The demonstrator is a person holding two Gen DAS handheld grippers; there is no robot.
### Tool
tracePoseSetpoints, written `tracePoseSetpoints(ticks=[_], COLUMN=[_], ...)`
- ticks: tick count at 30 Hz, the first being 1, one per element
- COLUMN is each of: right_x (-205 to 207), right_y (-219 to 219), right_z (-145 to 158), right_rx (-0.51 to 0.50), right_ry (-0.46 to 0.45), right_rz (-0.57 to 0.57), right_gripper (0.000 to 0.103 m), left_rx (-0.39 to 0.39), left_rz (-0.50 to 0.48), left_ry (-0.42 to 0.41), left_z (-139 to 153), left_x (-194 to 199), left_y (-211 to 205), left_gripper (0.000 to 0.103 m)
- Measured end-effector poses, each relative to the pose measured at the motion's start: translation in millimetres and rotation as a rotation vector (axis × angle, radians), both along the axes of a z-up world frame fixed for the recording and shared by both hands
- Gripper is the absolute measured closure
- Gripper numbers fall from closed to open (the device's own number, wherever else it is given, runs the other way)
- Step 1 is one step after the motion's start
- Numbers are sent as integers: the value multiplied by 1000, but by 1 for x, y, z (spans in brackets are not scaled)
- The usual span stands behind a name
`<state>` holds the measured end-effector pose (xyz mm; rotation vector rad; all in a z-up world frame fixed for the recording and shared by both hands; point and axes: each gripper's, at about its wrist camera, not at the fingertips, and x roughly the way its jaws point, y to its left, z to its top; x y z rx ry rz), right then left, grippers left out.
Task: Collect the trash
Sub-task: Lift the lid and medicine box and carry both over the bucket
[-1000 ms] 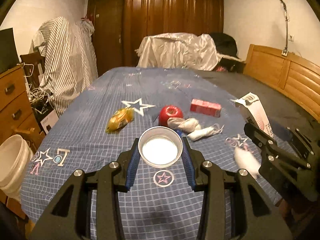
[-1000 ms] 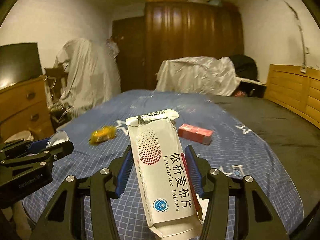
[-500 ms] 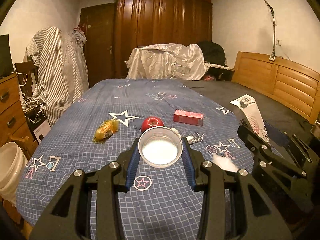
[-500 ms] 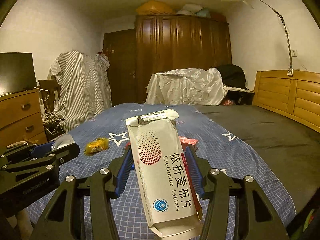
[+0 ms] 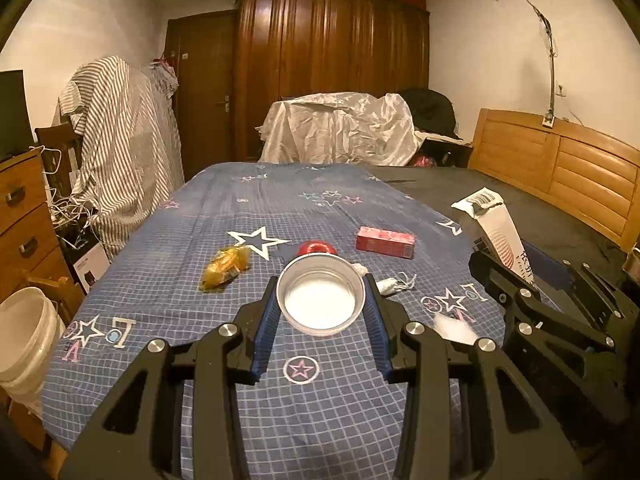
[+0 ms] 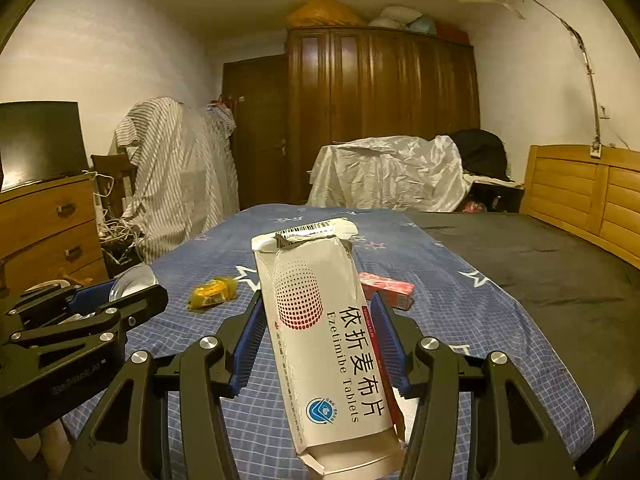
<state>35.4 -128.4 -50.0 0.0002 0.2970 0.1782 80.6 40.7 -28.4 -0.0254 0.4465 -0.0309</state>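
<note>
Trash is riding in both tools, my left tool [image 5: 321, 305] clamping a lid [image 5: 321, 300] and my right tool [image 6: 316, 334] a box [image 6: 324, 340], so I am needing that bucket [image 5: 24, 332] next.

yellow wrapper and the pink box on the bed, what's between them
In the left wrist view, a red apple lies between the yellow wrapper and the pink box, partly hidden behind the held metal lid.

Dim, warm indoor light — sharp, fisheye-curved edges.
</note>
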Motion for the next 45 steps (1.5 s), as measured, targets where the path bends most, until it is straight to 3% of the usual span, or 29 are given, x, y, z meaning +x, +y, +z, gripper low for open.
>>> tracePoseSetpoints(ticks=[9,17,34,40,45], right_x=[10,29,51,77,98], right_y=[51,125,362,465,538], right_z=[25,62,124,135,126], right_rx=[-4,4,-28,-60,-106], right_ry=[3,16,44,129,220], right_rz=[130,279,607,728,803], right_gripper=[49,49,49,49,49], left_rx=[5,15,11,4,-27], left_rz=[66,187,485,559,609], left_ry=[-4,-8,6,46,93], left_z=[14,36,64,59,51], left_x=[-4,-8,-50,-61,-66], left_y=[44,113,270,325,370], left_gripper=[65,65,65,65,65])
